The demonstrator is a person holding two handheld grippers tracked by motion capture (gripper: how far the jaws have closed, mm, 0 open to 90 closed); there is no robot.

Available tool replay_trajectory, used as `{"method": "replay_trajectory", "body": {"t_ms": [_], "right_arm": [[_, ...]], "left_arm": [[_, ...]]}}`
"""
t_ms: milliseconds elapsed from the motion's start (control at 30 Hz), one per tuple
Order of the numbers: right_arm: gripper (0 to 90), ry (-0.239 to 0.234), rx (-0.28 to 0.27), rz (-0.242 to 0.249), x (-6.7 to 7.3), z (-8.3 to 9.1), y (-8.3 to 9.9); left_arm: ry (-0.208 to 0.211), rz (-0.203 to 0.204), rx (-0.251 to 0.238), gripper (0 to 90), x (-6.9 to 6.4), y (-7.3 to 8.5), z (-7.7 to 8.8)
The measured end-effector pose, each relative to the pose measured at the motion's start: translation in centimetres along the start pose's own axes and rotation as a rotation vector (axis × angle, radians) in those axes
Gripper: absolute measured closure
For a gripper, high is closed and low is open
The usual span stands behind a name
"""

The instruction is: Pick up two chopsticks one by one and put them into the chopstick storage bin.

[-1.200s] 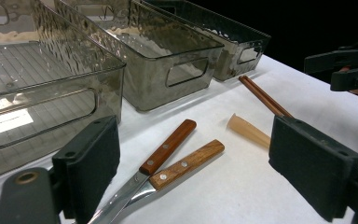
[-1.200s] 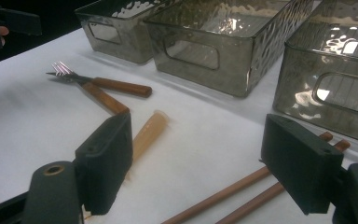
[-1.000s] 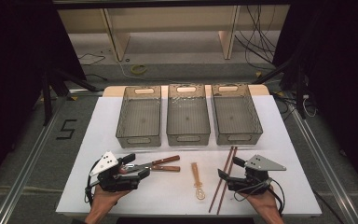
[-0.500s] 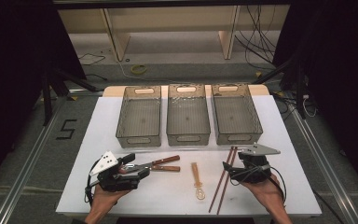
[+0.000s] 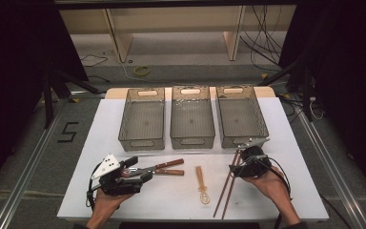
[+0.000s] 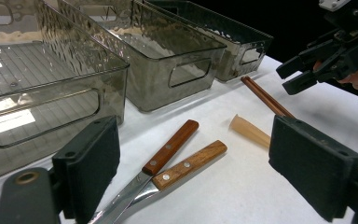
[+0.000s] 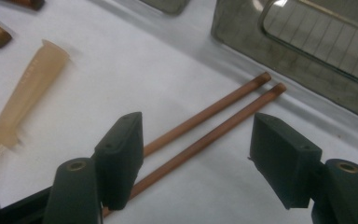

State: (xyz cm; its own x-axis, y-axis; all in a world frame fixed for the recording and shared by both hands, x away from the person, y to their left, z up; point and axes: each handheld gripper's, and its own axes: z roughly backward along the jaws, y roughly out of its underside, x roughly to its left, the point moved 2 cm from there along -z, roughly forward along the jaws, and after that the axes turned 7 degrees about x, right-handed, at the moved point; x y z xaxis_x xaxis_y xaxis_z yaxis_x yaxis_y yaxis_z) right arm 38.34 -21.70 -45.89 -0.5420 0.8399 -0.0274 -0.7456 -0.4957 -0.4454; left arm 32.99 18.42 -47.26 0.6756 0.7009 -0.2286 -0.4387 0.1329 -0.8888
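Right tongs [image 7: 196, 158] straddle chopsticks [image 7: 214, 123] beside bare right bin [image 5: 240, 114].

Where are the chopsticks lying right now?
In the high view the chopsticks lie side by side on the table's right part, below the right-hand bin, straddled by the open right gripper.

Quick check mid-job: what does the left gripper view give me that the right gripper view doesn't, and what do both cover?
Left gripper view: both wooden-handled knives whole along their handles, three grey bins in a row, and the right hand-held gripper hovering over the far end of the chopsticks.

Right gripper view: its own jaws, which have just been closing, open on either side of the chopsticks without pressing them.

Both: the chopsticks lying on the white table, and the pale beige handle beside them.
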Motion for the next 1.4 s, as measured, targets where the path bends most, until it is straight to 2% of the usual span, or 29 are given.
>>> {"method": "replay_trajectory", "body": {"t_ms": [267, 600, 1067, 1167, 1267, 1400], "right_arm": [[39.0, 0.0, 0.095, -0.001, -0.3, -1.1, -0.3], [42.1, -0.004, 0.167, -0.008, -0.6, -2.0, -0.6], [46.1, -0.027, 0.243, -0.003, -0.5, -2.8, -0.8], [46.4, -0.004, 0.259, 0.019, -0.2, -2.9, -1.0], [46.7, 0.001, 0.271, 0.022, -0.1, -2.9, -1.1], [54.4, -0.005, 0.279, 0.043, 0.3, -2.9, -1.2]], "left_arm": [[-0.001, 0.0, 0.002, 15.7, 0.1, 0.0, 0.0], [-0.001, 0.002, 0.001, 15.7, 0.0, 0.0, 0.1], [-0.002, 0.004, 0.0, 15.7, 0.1, 0.0, 0.1], [-0.001, 0.003, 0.0, 15.7, 0.1, 0.0, 0.1], [-0.001, 0.003, 0.0, 15.7, 0.1, 0.0, 0.1], [-0.002, 0.002, 0.001, 15.7, 0.1, 0.0, 0.1]]}}
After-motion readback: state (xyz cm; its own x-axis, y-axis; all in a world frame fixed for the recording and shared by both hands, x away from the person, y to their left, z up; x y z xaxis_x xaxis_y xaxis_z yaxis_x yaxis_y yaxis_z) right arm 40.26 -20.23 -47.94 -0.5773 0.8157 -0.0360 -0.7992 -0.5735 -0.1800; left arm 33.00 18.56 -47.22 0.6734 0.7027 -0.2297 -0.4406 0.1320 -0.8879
